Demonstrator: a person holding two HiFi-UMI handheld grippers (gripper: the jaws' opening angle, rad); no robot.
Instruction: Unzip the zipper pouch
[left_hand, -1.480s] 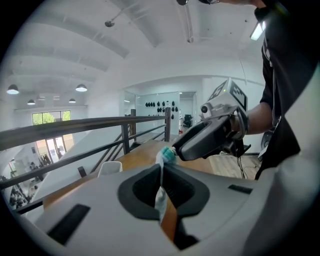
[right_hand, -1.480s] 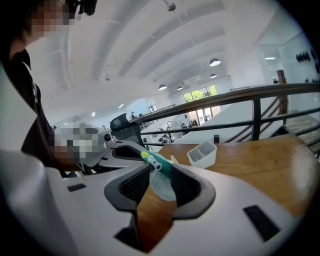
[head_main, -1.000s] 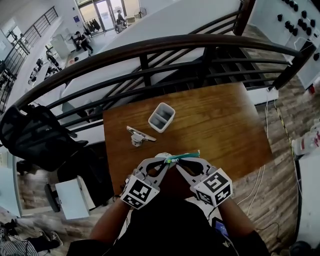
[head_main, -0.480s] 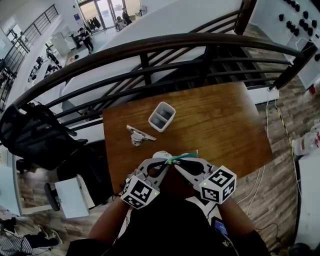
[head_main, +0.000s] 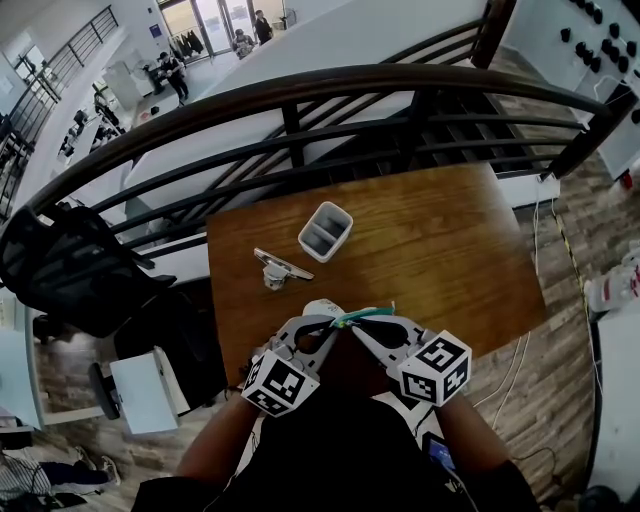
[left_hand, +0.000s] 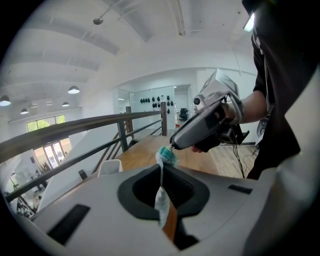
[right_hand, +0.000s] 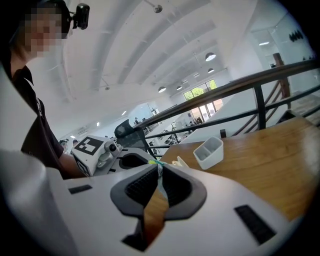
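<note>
Wooden counter (head_main: 440, 250) below, and the teal-and-white zipper pouch (head_main: 362, 314) is up over its near edge, strung between both tools. Clamped tight on the pouch fabric is the left tool (left_hand: 162, 175). The right tool (right_hand: 159, 172) has just been closing, its jaws pinching the pouch's thin edge.

Head view: up high, peering steeply down on the wooden surface (head_main: 430, 250), with the railing (head_main: 300, 92) beyond it.
Left gripper view: tucked low behind its own jaws, very close in, looking along the surface toward the railing.
Right gripper view: same tight seat, angled in from the other side.
Shared: all three catch the white bin (head_main: 324, 232) and the zipper pouch (head_main: 362, 313).
</note>
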